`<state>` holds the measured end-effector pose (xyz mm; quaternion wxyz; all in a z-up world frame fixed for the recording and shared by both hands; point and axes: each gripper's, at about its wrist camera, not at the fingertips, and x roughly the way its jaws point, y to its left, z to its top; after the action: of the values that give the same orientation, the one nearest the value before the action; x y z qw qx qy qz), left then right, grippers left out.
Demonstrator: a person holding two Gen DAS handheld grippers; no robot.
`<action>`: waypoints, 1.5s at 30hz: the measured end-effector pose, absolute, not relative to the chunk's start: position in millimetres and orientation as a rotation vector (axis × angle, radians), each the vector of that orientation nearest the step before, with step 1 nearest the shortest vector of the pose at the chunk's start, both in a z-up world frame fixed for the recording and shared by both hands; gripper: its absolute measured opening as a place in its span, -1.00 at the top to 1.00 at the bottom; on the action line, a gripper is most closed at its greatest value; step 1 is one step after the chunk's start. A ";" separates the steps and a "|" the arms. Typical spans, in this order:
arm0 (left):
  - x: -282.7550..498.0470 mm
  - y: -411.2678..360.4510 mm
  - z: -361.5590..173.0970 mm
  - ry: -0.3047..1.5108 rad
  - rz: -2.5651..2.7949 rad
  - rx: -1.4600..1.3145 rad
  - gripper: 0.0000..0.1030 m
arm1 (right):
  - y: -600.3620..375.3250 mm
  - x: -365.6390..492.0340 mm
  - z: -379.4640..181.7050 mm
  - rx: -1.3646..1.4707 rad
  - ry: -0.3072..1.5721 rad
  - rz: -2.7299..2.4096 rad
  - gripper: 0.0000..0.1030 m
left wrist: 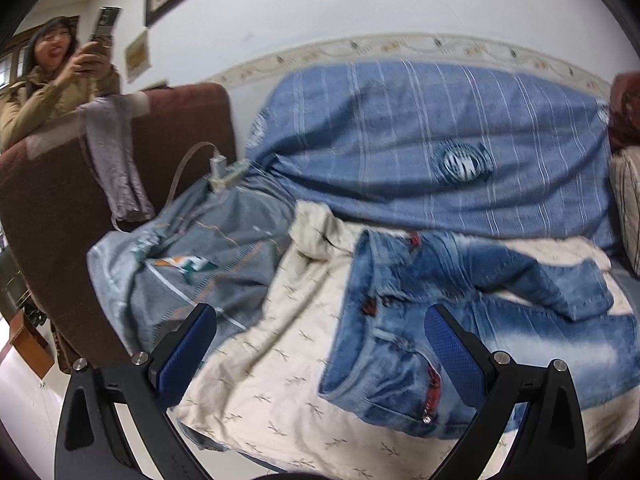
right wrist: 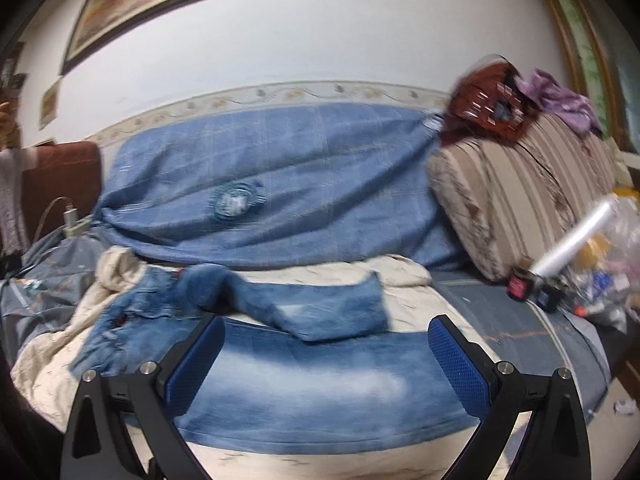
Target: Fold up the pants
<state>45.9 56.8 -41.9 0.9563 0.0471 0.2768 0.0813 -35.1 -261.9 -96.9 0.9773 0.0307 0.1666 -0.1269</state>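
- Jeans [left wrist: 460,320] are spread on a cream sheet [left wrist: 272,360] over the sofa.
- Left gripper [left wrist: 320,344] is held released, empty, by the waistband.
- Right gripper [right wrist: 326,356] is held released above one leg.

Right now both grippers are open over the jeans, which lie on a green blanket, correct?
Not quite: the blanket is cream, as the left wrist view shows. The jeans do lie on it, and the left gripper and right gripper are open.
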 end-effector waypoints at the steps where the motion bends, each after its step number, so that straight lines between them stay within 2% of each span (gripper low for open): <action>1: 50.6 53.2 -46.9 0.579 0.157 0.103 -1.00 | -276.6 -36.4 -98.0 0.084 0.337 -0.282 -0.99; 14: 103.5 34.5 -94.9 0.715 0.139 0.163 -1.00 | -434.0 -20.3 -106.1 0.525 0.448 -0.357 -0.99; 24: 179.4 64.4 -88.4 0.752 0.202 0.189 -1.00 | -401.8 98.3 -94.7 0.663 0.503 -0.233 -0.99; 29: 246.4 78.7 -82.3 0.804 0.168 0.214 -1.00 | -390.1 156.9 -110.6 0.680 0.548 -0.191 -0.99; 36: 346.0 71.1 -108.7 0.945 0.101 0.166 -1.00 | -418.9 223.8 -149.8 0.627 0.718 -0.157 -0.98; 45: 425.7 46.1 -149.1 1.047 0.044 0.091 -1.00 | -462.7 269.6 -180.9 0.656 0.834 -0.139 -0.69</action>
<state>425.7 46.1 -149.1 0.8648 0.0433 0.4999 0.0211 269.6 -462.7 -180.9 0.8602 0.3127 0.3973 -0.0664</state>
